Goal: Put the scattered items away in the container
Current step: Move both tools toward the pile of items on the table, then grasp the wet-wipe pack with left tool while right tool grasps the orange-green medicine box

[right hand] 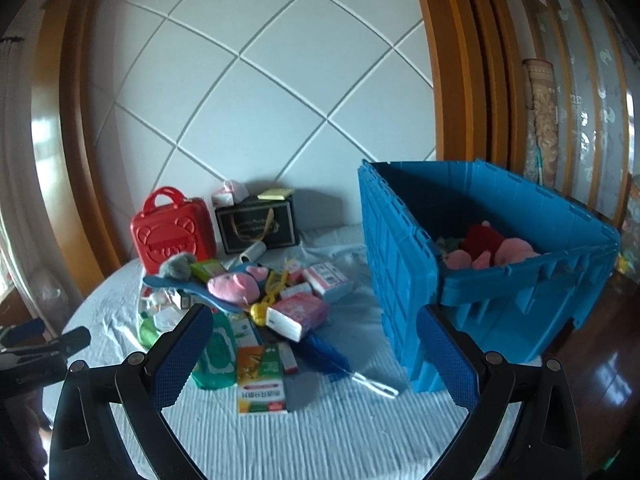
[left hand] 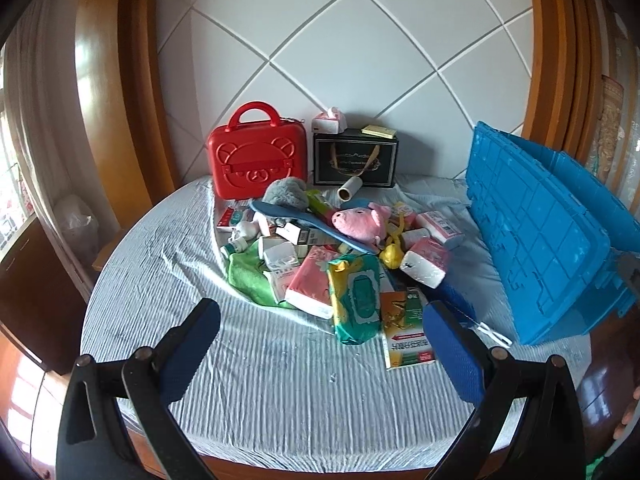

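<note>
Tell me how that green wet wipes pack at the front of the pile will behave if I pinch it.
The wet wipes pack looks like a soft, wrinkled film pouch, so it will probably sag and bend rather than stay stiff. Its glossy wrapper may slide between the pads. It lies partly across neighbouring packets, so lifting could nudge the pink tissue pack.

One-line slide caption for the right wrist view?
Open right gripper faces scattered toiletries beside blue plastic crate holding pink plush toy.
</note>
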